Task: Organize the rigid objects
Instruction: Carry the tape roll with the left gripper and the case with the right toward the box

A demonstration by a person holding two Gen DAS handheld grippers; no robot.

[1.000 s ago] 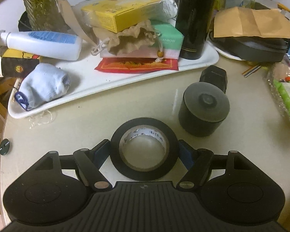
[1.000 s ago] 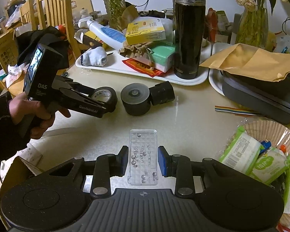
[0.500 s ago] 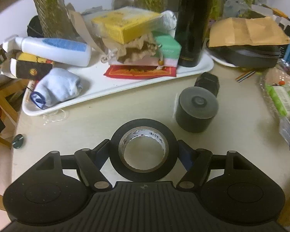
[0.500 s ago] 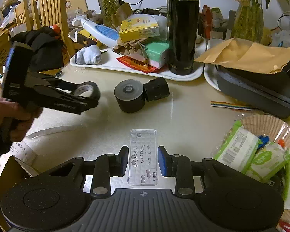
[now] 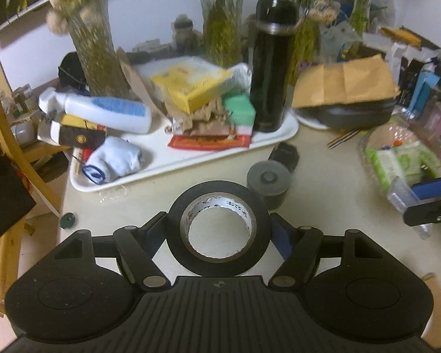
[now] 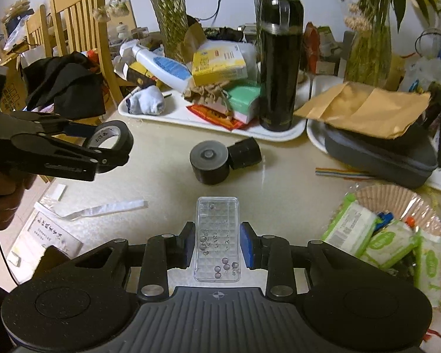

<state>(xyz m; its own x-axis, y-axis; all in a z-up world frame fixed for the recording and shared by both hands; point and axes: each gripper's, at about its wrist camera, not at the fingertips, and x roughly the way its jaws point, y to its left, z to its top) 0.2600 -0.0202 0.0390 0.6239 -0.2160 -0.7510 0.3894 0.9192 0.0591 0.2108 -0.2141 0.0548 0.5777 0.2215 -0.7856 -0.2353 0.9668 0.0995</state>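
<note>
A: Carrying, that was the step in hand. The left tool (image 5: 217, 232) was clamped across the outer wall of the black tape roll (image 5: 217, 229), one pad on each side, and in the right wrist view the roll (image 6: 110, 141) hung clear above the tabletop's (image 6: 279, 182) left edge, touching nothing but the pads.

B: And the right tool (image 6: 217, 248)?

A: Closed on the clear plastic case (image 6: 217, 239), pads against its two long sides. The small dark beads inside sat toward the near end. Whether the case was lifted or rested on the tabletop I could not tell from that view.

B: So both picks looked done. Where would the things go?

A: My guess was the white tray (image 6: 191, 119) along the far edge, though that is only a judgement; nothing marked a destination. It already held a white bottle (image 6: 161, 66), a yellow box (image 6: 219, 64), a rolled sock (image 6: 148, 103) and the tall black flask (image 6: 279, 64), with bare floor only at its near left corner, beside the sock.

B: What did the next move call for, then?

A: Keeping both grips firm while travelling over the grey cylinder (image 6: 210, 161) and the black cap (image 6: 245, 153) that lay touching each other mid-tabletop, just short of the tray. The roll would need lowering flat before the pads let go, or it might roll. The case wanted to stay level so the beads did not shift.
</note>
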